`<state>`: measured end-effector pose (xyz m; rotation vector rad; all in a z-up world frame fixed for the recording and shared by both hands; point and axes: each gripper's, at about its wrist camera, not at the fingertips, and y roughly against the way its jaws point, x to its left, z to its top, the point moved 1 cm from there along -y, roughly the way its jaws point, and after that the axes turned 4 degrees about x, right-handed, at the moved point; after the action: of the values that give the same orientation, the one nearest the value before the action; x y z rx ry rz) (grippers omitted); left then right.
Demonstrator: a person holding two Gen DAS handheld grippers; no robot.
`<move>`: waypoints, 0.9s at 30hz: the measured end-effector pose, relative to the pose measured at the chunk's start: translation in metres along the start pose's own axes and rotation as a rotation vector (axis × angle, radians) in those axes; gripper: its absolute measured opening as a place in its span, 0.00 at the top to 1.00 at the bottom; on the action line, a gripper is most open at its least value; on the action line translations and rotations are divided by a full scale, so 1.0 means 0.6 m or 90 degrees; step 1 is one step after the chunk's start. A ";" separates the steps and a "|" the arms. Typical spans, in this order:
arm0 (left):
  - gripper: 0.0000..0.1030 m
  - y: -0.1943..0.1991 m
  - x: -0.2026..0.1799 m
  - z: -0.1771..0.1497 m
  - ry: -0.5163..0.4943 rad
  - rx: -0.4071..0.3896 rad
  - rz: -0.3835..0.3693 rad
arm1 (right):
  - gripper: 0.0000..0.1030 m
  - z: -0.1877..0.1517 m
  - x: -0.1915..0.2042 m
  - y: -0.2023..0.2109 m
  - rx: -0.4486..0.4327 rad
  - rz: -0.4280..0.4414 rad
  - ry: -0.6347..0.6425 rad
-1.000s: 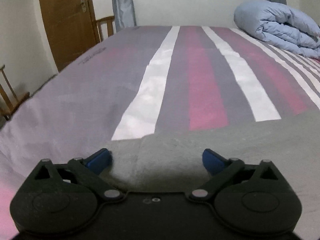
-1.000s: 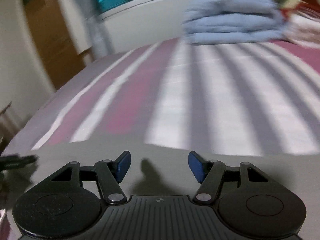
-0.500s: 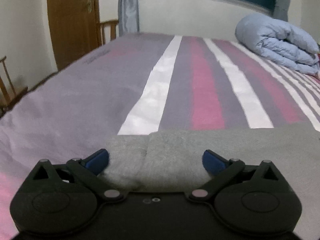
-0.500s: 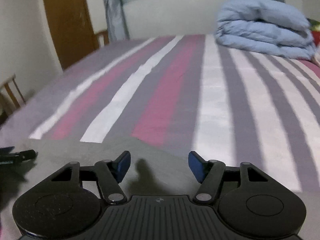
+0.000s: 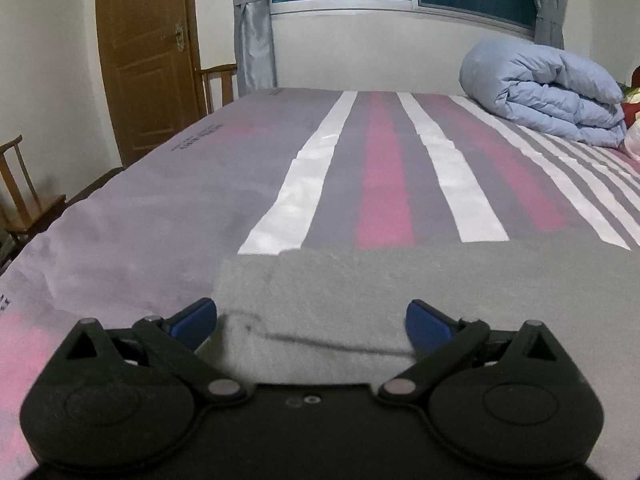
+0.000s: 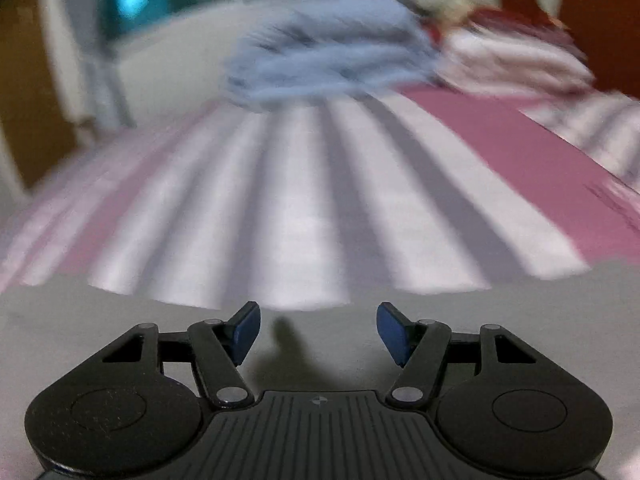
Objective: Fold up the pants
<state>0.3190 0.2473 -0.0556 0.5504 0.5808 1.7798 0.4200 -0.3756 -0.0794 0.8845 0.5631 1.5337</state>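
Note:
Grey pants [image 5: 400,280] lie flat across the near part of a striped bed. In the left wrist view their left end sits between my fingers, with a folded edge showing near the gripper. My left gripper [image 5: 312,322] is open, its blue pads either side of that end, holding nothing. In the right wrist view the grey pants [image 6: 120,316] fill the near strip under the gripper. My right gripper [image 6: 319,328] is open and empty just above the cloth. That view is blurred by motion.
The bed sheet [image 5: 384,184] has purple, pink and white stripes. A rolled light-blue duvet [image 5: 548,92] lies at the far right, blurred in the right wrist view [image 6: 328,52]. A wooden door [image 5: 144,56] and chairs [image 5: 24,200] stand left of the bed.
The left gripper has drawn back and tipped up, so the pants' left end now shows in full. The right gripper has swung right; the left gripper is no longer in its view.

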 end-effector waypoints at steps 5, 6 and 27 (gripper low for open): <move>0.07 0.051 0.015 -0.038 0.053 -0.022 -0.002 | 0.38 -0.029 -0.173 0.116 -0.150 0.037 -0.196; 0.06 0.059 0.018 -0.046 0.067 -0.026 -0.005 | 0.38 -0.044 -0.211 0.143 -0.189 0.054 -0.243; 0.05 0.069 -0.021 -0.138 0.135 -0.009 -0.008 | 0.60 -0.183 -0.412 0.185 -0.195 0.154 -0.554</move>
<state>0.2402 0.2155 -0.0941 0.3501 0.7152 1.8410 0.2636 -0.6207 -0.1109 1.2815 -0.4085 1.2288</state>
